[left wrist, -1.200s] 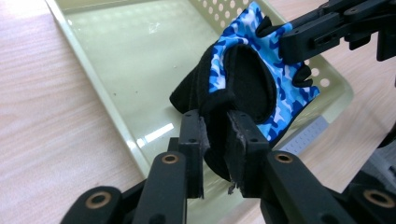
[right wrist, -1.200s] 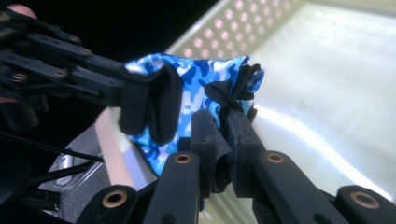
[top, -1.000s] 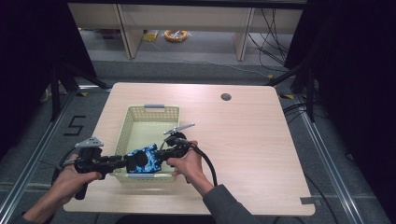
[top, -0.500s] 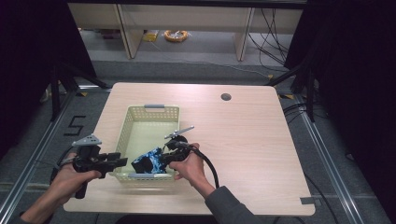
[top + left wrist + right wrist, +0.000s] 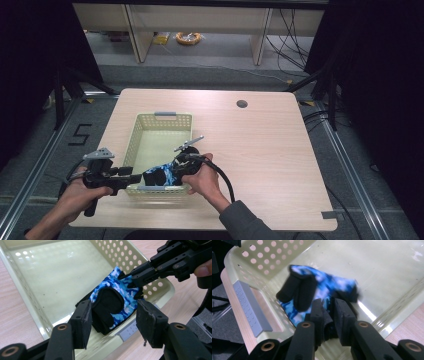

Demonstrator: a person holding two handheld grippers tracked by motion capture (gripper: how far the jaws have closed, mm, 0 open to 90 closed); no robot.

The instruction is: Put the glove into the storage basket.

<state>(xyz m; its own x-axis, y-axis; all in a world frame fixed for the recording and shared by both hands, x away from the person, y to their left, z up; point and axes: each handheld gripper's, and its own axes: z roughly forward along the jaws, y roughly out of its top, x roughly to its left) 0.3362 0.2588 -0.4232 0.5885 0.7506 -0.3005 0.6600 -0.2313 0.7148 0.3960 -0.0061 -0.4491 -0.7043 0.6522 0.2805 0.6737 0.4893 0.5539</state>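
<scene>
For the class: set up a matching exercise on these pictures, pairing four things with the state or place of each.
Things:
1. left gripper
2. right gripper
3. blue camouflage glove
4. pale yellow basket

States or places:
A. stands on the wooden table
B. jaws apart, nothing pressed between them
C. pinched at one edge, hanging inside the basket
D. jaws clamped on fabric

Pairs: 1-B, 2-D, 3-C, 4-A

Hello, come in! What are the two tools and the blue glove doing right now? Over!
Left tool open, just let go, clear of glove. Right tool pinching glove's edge inside basket. Nothing in the way.
</scene>
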